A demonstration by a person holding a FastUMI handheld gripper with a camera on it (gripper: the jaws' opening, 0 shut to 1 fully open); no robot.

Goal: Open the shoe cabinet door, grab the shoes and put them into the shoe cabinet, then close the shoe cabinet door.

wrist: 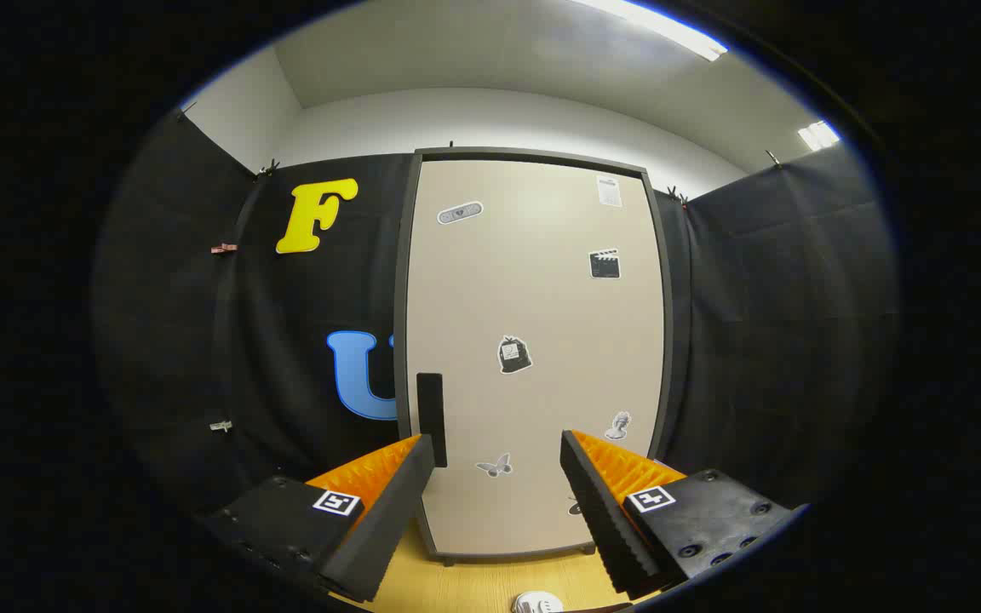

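We start on the left. The booth's black cloth wall point(286, 358) hangs there, held up with small clips. Next comes the tall beige shoe cabinet door with a dark frame point(533, 298). It stands straight up in front of us and it is closed. On its left edge sits a slim black upright handle point(430, 409). The handle is long up and down, like the door.

Our tongs point(497, 451) are wide apart and hold nothing. The left finger tip is right by the bottom of the handle; we cannot tell if it touches. The right finger is well off to the right, over the door's flat face. So the handle lies ahead and to the left of the gap in the tongs. We think we must slide left a bit so the handle goes between the fingers. Then we can squeeze and pull.

Small stickers dot the door, like a butterfly sticker point(495, 465) between the fingers.

Down low is a light wood floor point(473, 583). A bit of a white shoe point(536, 603) peeks out there, just under the tongs.

On the right, more black cloth hangs. Above are white walls and bright ceiling lights point(669, 30).
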